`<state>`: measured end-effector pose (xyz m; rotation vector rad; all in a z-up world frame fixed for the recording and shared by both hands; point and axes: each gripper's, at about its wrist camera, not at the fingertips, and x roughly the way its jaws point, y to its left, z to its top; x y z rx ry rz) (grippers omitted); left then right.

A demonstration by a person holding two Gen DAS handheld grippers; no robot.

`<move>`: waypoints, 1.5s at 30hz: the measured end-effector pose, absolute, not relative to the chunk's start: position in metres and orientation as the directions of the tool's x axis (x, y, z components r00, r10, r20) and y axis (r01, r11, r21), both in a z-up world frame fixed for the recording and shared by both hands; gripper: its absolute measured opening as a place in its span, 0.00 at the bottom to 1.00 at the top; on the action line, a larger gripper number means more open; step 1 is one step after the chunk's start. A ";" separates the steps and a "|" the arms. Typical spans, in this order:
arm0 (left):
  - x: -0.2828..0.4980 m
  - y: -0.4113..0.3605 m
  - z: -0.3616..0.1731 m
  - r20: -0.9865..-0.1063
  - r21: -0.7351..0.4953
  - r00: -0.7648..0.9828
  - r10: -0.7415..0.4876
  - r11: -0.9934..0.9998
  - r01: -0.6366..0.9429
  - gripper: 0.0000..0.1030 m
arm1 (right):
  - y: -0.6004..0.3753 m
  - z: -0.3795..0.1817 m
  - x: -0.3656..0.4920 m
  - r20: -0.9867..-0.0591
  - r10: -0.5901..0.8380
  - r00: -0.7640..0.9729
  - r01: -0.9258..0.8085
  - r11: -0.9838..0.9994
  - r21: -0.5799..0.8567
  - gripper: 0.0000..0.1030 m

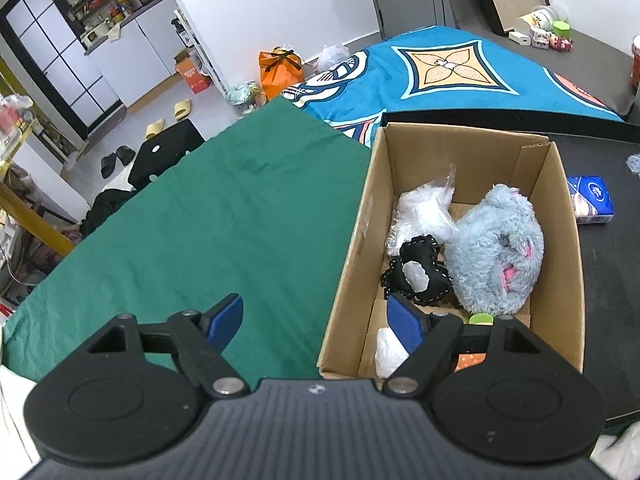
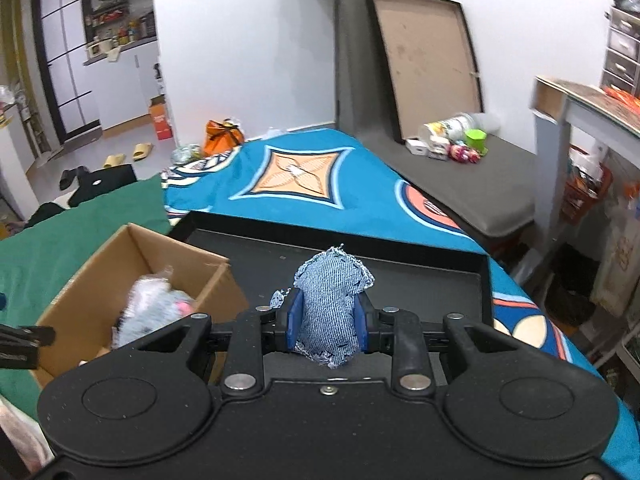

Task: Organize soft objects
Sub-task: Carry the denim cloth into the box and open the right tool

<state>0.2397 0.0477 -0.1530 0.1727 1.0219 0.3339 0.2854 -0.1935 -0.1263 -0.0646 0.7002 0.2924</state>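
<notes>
A cardboard box [image 1: 356, 216] stands between a green cloth and a black tray. In it lie a fluffy grey-blue plush [image 1: 496, 256], a black lace-edged piece [image 1: 420, 276] and clear plastic bags [image 1: 424, 212]. My left gripper [image 1: 316, 322] hangs open over the box's near left wall with nothing between its blue pads. In the right wrist view my right gripper [image 2: 326, 320] is shut on a blue denim pouch [image 2: 330, 300], held above the black tray [image 2: 440, 280]. The box [image 2: 92, 276] lies to its lower left, blurred.
A blue tissue pack [image 1: 591, 200] lies on the black tray right of the box. The green cloth [image 1: 200, 220] spreads to the left, a blue patterned blanket [image 2: 304, 172] beyond. A side table [image 2: 580, 108] stands at the right, with jars and toys [image 2: 452, 140] on a grey mat.
</notes>
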 end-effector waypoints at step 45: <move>0.248 0.088 -0.181 -0.915 0.059 0.387 0.118 0.985 -0.160 0.15 | -0.080 -0.100 0.262 -0.673 0.480 0.563 -0.523 0.837 0.159 0.56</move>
